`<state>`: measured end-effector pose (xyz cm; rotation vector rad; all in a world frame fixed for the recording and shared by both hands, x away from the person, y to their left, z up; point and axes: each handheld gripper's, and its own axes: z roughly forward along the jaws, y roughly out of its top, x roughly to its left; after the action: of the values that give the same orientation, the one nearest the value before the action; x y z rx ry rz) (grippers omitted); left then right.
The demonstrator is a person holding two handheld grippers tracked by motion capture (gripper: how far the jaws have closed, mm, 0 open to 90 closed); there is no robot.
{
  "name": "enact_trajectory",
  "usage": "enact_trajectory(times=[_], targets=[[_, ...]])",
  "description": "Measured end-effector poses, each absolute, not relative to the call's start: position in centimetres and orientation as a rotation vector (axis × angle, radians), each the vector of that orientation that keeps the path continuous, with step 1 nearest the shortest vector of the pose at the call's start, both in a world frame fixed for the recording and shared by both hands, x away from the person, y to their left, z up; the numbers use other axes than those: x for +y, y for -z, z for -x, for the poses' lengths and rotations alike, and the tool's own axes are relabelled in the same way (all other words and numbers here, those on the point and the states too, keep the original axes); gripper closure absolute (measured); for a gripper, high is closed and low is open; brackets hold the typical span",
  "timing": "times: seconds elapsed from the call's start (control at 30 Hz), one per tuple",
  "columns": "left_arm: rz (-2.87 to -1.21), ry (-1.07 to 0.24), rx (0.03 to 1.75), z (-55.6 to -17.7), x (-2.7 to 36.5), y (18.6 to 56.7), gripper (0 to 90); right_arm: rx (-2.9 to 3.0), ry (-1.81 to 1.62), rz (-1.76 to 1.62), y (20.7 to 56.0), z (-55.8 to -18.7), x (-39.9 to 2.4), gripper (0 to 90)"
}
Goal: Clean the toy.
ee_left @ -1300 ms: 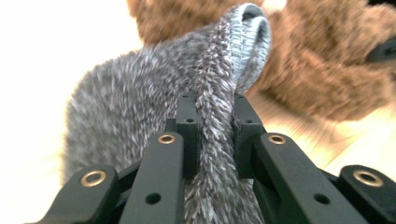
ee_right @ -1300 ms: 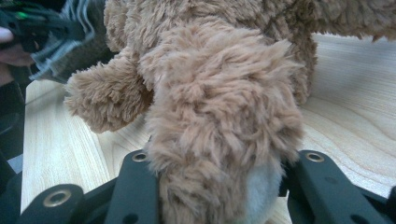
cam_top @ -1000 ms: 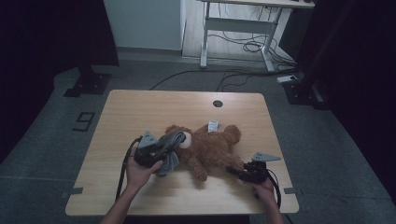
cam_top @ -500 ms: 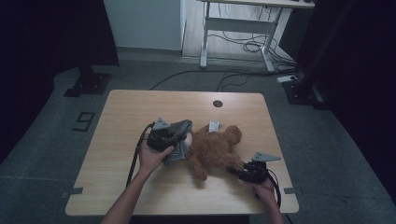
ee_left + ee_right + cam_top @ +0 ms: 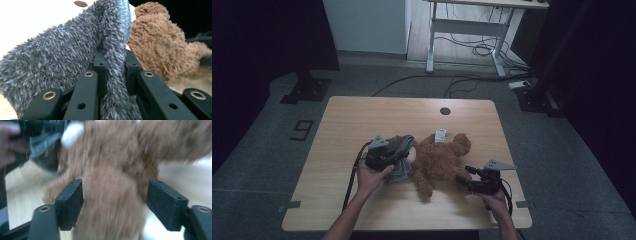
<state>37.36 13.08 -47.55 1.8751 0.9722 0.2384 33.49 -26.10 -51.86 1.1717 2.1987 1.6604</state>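
Bear (image 5: pixel 443 159) lying mid-tabletop toward the near edge, its head under grey cloth (image 5: pixel 75 52). Left gripper (image 5: pixel 113 75) pinches a cloth fold; right gripper (image 5: pixel 113 205), jaws just spread, straddles a leg without pressing. Best draw the cloth down evenly, re-gripping the leg to steady the bear.

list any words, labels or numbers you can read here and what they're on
"9": a mark on the grey floor, left of the table.
White tag on the brown teddy bear: any print is too small to read.
Grey fuzzy cloth: no text.
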Motion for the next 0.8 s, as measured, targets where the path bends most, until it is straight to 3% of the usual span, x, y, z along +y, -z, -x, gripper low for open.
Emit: enact_trajectory(times=[0.13, 0.47, 0.53, 0.6, 0.63, 0.67, 0.8], targets=[[-1.874, -0.244, 0.967, -36.8, 13.2, 47.7, 76.1, 2.169, -1.664, -1.175, 50.4, -34.1, -25.6, 24.5], [-1.866, -0.229, 0.973, -36.4, 13.5, 48.1, 76.1, 2.265, -1.43, -1.197, 49.7, -37.5, -19.3, 15.1], [-1.865, -0.232, 0.976, -36.4, 13.5, 48.1, 76.1, 2.259, -1.389, -1.192, 49.8, -37.7, -18.8, 20.4], [-1.866, -0.23, 0.977, -36.3, 13.5, 48.2, 76.1, 2.259, -1.367, -1.193, 50.1, -38.0, -18.7, 31.6], [-1.866, -0.23, 0.977, -36.3, 13.5, 48.2, 76.1, 2.259, -1.367, -1.193, 50.1, -38.0, -18.7, 31.6], [-1.87, -0.233, 0.977, -36.2, 13.4, 48.1, 76.1, 2.276, -1.375, -1.161, 50.5, -38.1, -18.8, 44.3], [-1.881, -0.233, 0.979, -35.7, 13.3, 48.0, 75.9, 2.267, -1.431, -1.07, 51.3, -38.0, -19.2, 52.7]])
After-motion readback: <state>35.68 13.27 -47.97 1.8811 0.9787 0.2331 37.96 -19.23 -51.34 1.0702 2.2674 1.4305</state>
